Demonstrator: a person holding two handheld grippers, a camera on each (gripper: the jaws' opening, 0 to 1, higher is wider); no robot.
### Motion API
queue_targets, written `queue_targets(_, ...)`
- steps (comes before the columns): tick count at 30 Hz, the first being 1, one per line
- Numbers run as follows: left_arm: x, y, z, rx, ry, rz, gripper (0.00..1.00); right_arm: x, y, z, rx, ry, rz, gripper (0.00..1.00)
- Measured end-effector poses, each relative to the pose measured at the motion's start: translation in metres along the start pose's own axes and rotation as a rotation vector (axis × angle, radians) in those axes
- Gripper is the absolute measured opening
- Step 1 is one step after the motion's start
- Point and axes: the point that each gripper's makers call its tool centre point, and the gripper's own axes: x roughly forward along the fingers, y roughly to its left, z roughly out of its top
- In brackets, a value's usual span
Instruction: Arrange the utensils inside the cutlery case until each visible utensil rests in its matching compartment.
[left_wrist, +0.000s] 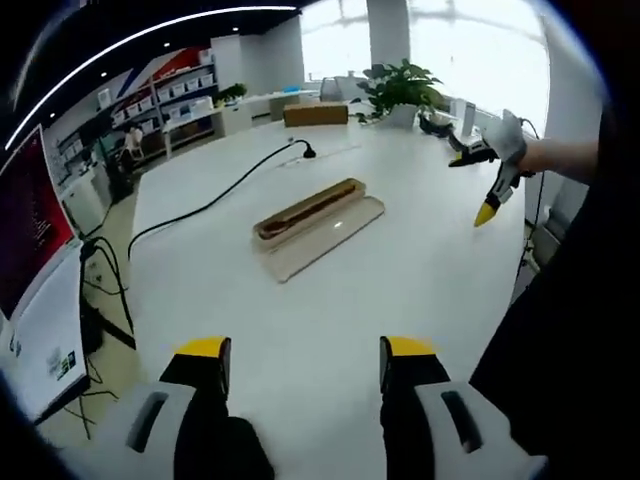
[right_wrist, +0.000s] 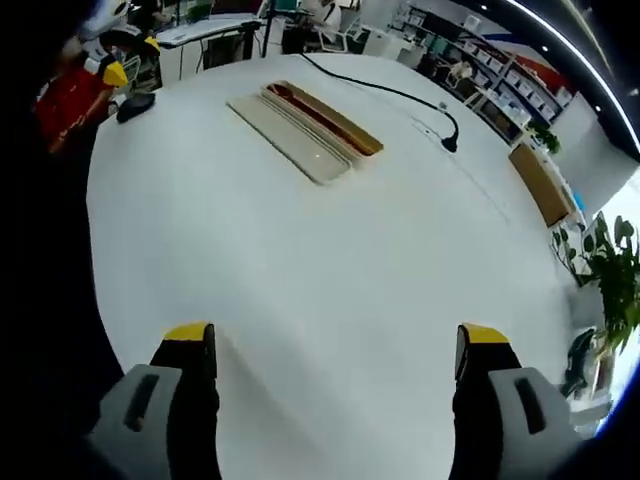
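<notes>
A long cutlery case (left_wrist: 308, 211) lies open in the middle of the round white table (left_wrist: 330, 320). Its brown tray holds dark utensils too small to tell apart. The pale lid (left_wrist: 325, 236) lies flat alongside it. My left gripper (left_wrist: 305, 352) hangs open over the near table edge, well short of the case, with nothing between its yellow-tipped fingers. The right gripper (left_wrist: 478, 185), held in a hand, hovers off to the right of the case. In the right gripper view the case (right_wrist: 328, 117) and lid (right_wrist: 285, 135) lie far ahead, and my right gripper (right_wrist: 335, 345) stands wide open and empty.
A black cable (left_wrist: 215, 195) runs across the table behind the case to a small plug (right_wrist: 450, 143). A cardboard box (left_wrist: 315, 113) and a potted plant (left_wrist: 402, 88) stand at the far edge. A monitor (left_wrist: 30, 225) stands off the table's left side.
</notes>
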Motion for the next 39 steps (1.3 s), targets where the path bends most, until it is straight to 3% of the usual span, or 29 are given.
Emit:
queue_targets(2, 0.003, -0.001, 0.001, -0.001, -0.01, -0.002, 0.8, -0.001, 0.002, -0.004, 0.02, 0.001, -0.005, 0.99)
queue_targets(4, 0.006, -0.005, 0.001, 0.036, -0.002, -0.012, 0.82, 0.0, 0.007, -0.01, 0.033, 0.011, 0.001, 0.99)
queue_targets(15, 0.016, -0.015, -0.023, 0.018, 0.074, -0.09, 0.99, 0.011, 0.031, -0.022, 0.013, 0.057, 0.027, 0.97)
queue_targets(23, 0.021, -0.011, -0.029, -0.009, 0.083, -0.097, 1.0, 0.024, 0.039, -0.023, 0.013, 0.077, 0.062, 0.98)
queue_targets(35, 0.041, -0.008, -0.019, -0.024, 0.086, -0.118, 1.0, 0.039, 0.037, -0.009, 0.017, 0.081, 0.14, 0.95)
queue_targets(39, 0.049, -0.009, -0.023, -0.017, 0.111, -0.132, 0.99, 0.045, 0.037, -0.001, 0.02, 0.082, 0.169, 0.94)
